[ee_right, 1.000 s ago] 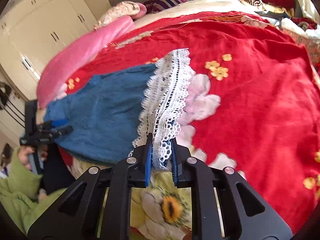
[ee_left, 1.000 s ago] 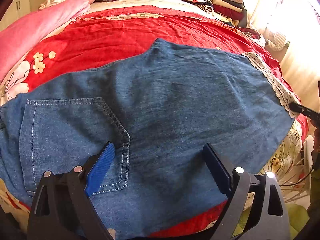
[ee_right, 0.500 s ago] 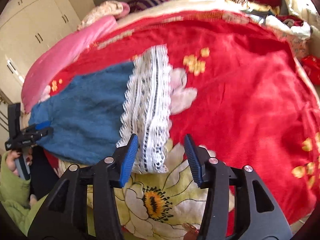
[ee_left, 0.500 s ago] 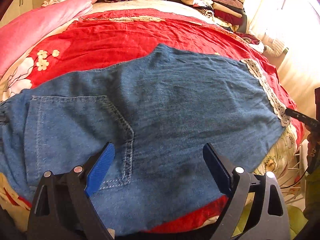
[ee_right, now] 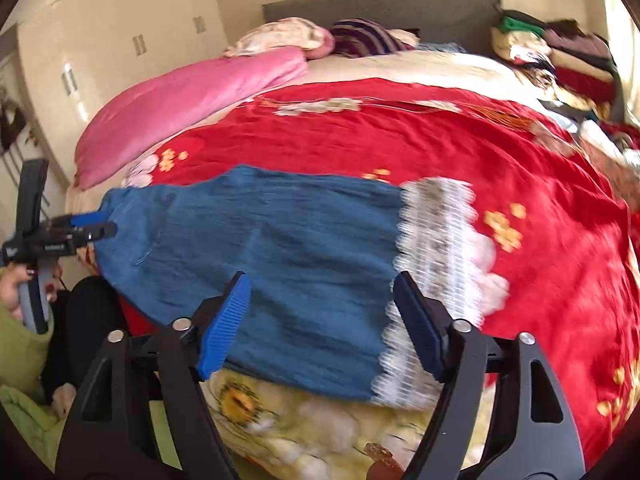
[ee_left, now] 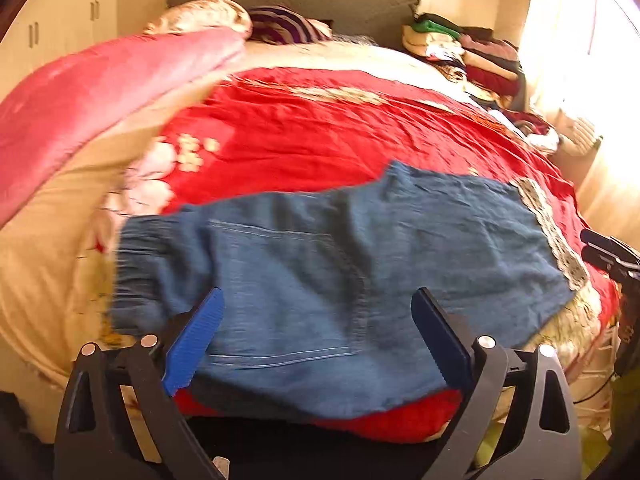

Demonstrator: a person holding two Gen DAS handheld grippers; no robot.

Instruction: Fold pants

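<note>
A bedroom with pale cupboards (ee_right: 120,60) and a grey headboard (ee_left: 304,0) holds a bed (ee_left: 48,280) covered by a red flowered cover (ee_left: 320,128); on it, near the front edge, lie the blue denim pants (ee_left: 320,260), folded flat, with a stitched back pocket (ee_left: 280,292) on top and a white lace hem (ee_right: 440,248) at one end; their long axis runs side to side along the bed's edge, waist to the left, lace to the right; a pink quilt (ee_left: 92,100) lies well apart at the left, and a pile of folded clothes (ee_left: 468,56) sits by the headboard; the left tongs (ee_left: 320,340) stand wide apart above the pants, holding nothing; the jaws of the right tongs (ee_right: 324,320) have just been opening and stand apart over the lace end, not pressing on it.
</note>
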